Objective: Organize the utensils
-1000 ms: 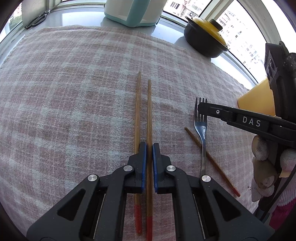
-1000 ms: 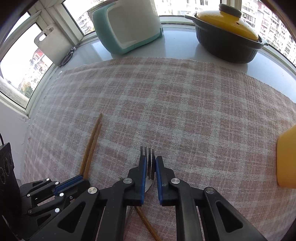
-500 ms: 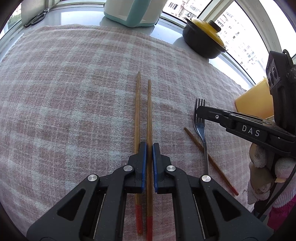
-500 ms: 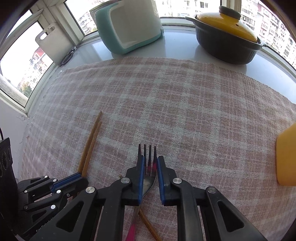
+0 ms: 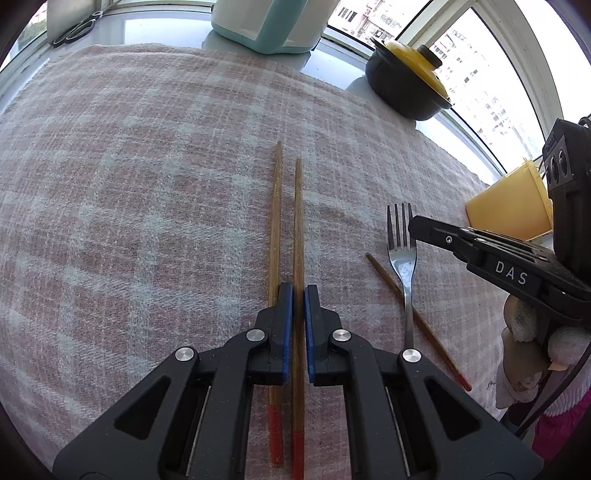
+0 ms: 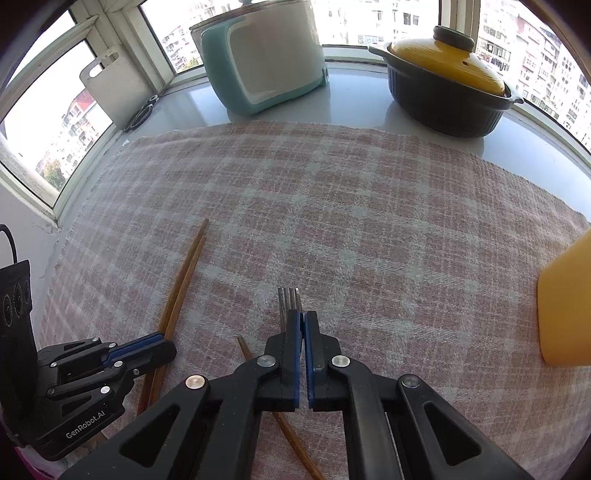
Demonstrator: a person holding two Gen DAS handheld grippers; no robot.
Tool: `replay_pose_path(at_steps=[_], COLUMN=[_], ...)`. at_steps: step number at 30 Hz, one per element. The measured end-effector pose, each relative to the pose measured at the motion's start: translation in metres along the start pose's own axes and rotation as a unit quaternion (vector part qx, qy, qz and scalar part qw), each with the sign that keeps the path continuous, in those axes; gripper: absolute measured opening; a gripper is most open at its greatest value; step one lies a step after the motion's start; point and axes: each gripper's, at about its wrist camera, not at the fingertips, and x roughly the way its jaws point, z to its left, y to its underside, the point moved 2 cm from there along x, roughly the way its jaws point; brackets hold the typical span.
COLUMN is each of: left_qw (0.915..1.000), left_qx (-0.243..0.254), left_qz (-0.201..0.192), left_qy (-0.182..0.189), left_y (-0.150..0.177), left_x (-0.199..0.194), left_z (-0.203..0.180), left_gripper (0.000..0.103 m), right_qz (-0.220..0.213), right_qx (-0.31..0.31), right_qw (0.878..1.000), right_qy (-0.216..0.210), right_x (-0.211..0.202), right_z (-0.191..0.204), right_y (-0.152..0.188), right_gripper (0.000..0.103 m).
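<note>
Two wooden chopsticks with red ends lie side by side on the checked cloth point(image 5: 147, 184). My left gripper point(image 5: 298, 291) is shut on the right-hand chopstick point(image 5: 297, 221). The left one point(image 5: 275, 221) lies just outside its left finger. A steel fork point(image 5: 402, 254) lies flat to the right, across a third chopstick point(image 5: 391, 284). My right gripper point(image 6: 303, 317) is shut. The fork's tines point(image 6: 290, 301) stick out from under its left finger, and nothing shows between the pads. Seen from the left wrist, the right gripper point(image 5: 413, 227) touches the fork's right tine.
A yellow container point(image 6: 565, 302) stands at the cloth's right edge. Along the windowsill behind are a black pot with a yellow lid point(image 6: 447, 85), a teal and white appliance point(image 6: 266, 55), a cutting board point(image 6: 110, 85) and scissors point(image 5: 74, 31). A gloved hand point(image 5: 524, 325) holds the right gripper.
The right gripper's jaws have closed. The fork's tines stood between them before and now show at the left finger. The left gripper has kept still on its chopstick.
</note>
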Motion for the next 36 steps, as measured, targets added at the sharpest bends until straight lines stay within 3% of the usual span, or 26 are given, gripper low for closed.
replay_pose_path(at_steps=[11, 25, 36], left_qw=[0.9997, 0.9966, 0.9953], left_qx=[-0.019, -0.054, -0.037], left_qz=[-0.016, -0.054, -0.083], left_qy=[-0.002, 0.032, 0.036], left_y=[0.004, 0.012, 0.008], left_x=[-0.012, -0.043, -0.065], left_z=[0.001, -0.014, -0.047], left_gripper=[0.004, 0.004, 0.004], right_qz=[-0.001, -0.074, -0.120], right_qx=[-0.037, -0.063, -0.079], right_qw=[0.999, 0.995, 0.990], right_qy=[0.008, -0.001, -0.002], right_x=[-0.005, -0.070, -0.112], right_z=[0.015, 0.007, -0.003], right_y=[0.003, 0.010, 0.020], right_gripper=[0.000, 0.000, 0.000])
